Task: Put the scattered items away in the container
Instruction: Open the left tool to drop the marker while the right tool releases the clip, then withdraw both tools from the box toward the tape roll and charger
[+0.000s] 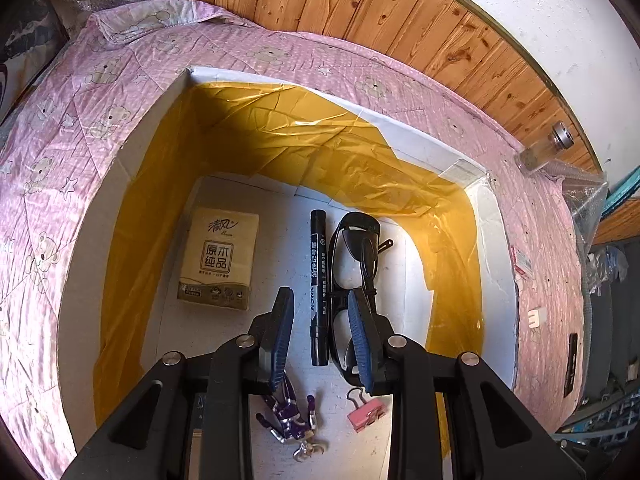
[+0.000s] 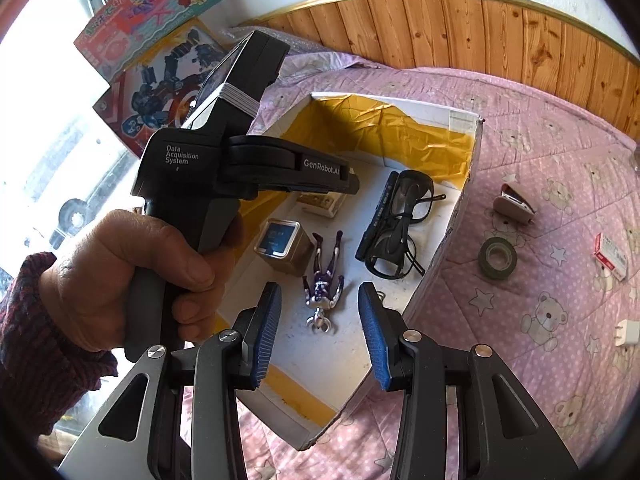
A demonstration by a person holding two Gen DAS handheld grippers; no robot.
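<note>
We found left gripper (image 1: 322, 336) part-open over box (image 1: 132, 152), empty; right gripper (image 2: 320, 336) wide, empty. Recommended: lift clear, then fetch tape roll (image 2: 498, 258) w/ right.

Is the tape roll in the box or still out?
Out. The tape roll lies flat on the pink sheet, right of the box wall, near neither claw.
</note>
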